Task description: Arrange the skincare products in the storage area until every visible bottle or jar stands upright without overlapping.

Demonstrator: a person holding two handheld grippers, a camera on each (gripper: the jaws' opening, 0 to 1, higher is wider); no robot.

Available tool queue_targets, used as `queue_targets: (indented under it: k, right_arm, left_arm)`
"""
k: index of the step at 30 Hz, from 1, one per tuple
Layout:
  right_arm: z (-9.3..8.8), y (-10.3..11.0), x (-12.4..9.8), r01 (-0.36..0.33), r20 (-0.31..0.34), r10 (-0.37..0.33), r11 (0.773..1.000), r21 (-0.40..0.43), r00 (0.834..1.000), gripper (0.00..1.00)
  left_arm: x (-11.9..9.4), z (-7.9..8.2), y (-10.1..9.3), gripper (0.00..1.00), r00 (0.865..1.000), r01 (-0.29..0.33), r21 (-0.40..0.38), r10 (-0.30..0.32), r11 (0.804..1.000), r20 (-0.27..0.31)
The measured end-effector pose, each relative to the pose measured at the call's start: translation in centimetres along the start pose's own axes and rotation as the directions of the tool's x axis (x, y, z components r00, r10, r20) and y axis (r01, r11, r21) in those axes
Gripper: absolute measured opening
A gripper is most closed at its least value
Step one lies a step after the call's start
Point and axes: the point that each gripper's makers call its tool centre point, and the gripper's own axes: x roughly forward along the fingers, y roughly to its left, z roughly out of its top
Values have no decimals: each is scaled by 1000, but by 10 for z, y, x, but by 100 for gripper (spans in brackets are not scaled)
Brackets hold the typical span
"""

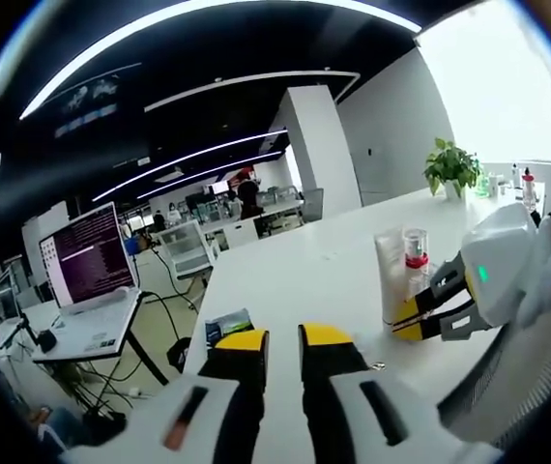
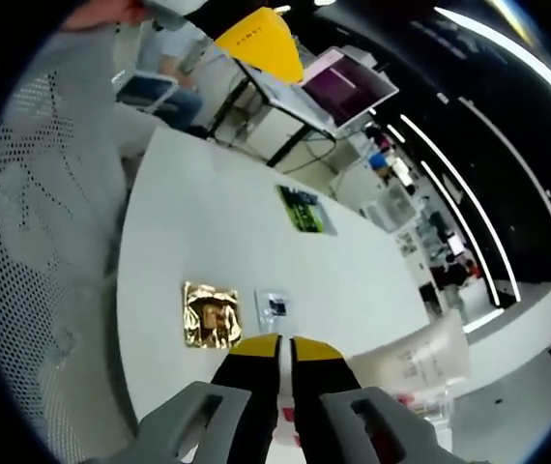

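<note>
Left tongs (image 1: 283, 340): rise from 6 o'clock of the left gripper view, yellow-tipped jaws nearly pressed together with a thin gap between them, pinching nothing, above the white tabletop (image 1: 304, 271).
Right tongs (image 2: 283, 346): rise from 6 o'clock of the right gripper view, jaws pressed close, nothing visibly between the tips; in the left gripper view they enter from 3 o'clock, yellow tips touching the base of the tube.
Tube (image 1: 390, 275): pale cream skincare tube, upright on the tabletop at about 3 o'clock of the left gripper view; in the right gripper view it appears at 4 o'clock, tilted by the camera's roll.
Small bottle (image 1: 416, 253): clear with a red band, just beside the tube, touching or nearly so.
Gold packet (image 2: 212, 313): shiny square sachet flat on the tabletop, at 8 o'clock of the right gripper view, near the jaw tips.
Small white packet (image 2: 274, 305): flat, just beside the gold packet, right above the jaw tips.
Green packet (image 2: 304, 209): flat, farther along the tabletop at 12 o'clock, well apart from the others.
Potted plant (image 1: 451, 168): on the far end of the tabletop at 2 o'clock of the left gripper view.
Laptop (image 1: 90, 261): open on a side desk at 9 o'clock, screen lit.
</note>
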Motion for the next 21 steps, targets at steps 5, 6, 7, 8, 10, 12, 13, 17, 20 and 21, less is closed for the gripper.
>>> queue_targets:
  k: [5, 6, 7, 8, 10, 12, 13, 17, 20, 21]
  right_arm:
    - [1, -2, -3, 14, 3, -14, 1000, 6, 1000, 0]
    - [4, -2, -4, 11, 10, -11, 1000, 10, 1000, 0]
    - [6, -1, -5, 13, 19, -13, 1000, 9, 1000, 0]
    - [8, -2, -6, 17, 28, -17, 1000, 3, 999, 0]
    - [13, -5, -8, 32, 45, -32, 999, -3, 998, 0]
    - [15, -11, -8, 49, 47, -51, 998, 48, 998, 0]
    - [16, -11, -7, 41, 47, -46, 994, 98, 998, 0]
    - [11, -13, -3, 52, 28, -53, 997, 58, 998, 0]
    - [6, -15, 1, 65, 8, -66, 997, 32, 998, 0]
    - [6, -16, 1, 62, 5, -62, 997, 36, 998, 0]
  left_arm:
    - [-1, -3, -4, 12, 1000, 24, 7, -24, 1000, -13]
    - [-2, -4, -7, 12, 999, 36, 8, -36, 999, -16]
    - [-3, -4, -8, 13, 999, 39, 11, -39, 999, -13]
    - [-5, -2, -10, 13, 999, 43, 17, -43, 999, 0]
    - [-5, 1, -10, 13, 999, 46, 19, -46, 999, 12]
    - [-4, 0, -8, 13, 999, 49, 10, -49, 999, 8]
    - [-3, -2, -7, 13, 999, 52, 3, -52, 999, -3]
    - [-2, 1, -10, 13, 998, 59, 23, -59, 998, 11]
    - [-2, 2, -7, 13, 999, 48, 28, -48, 998, 14]
    - [-2, 1, -6, 13, 999, 48, 24, -49, 999, 13]
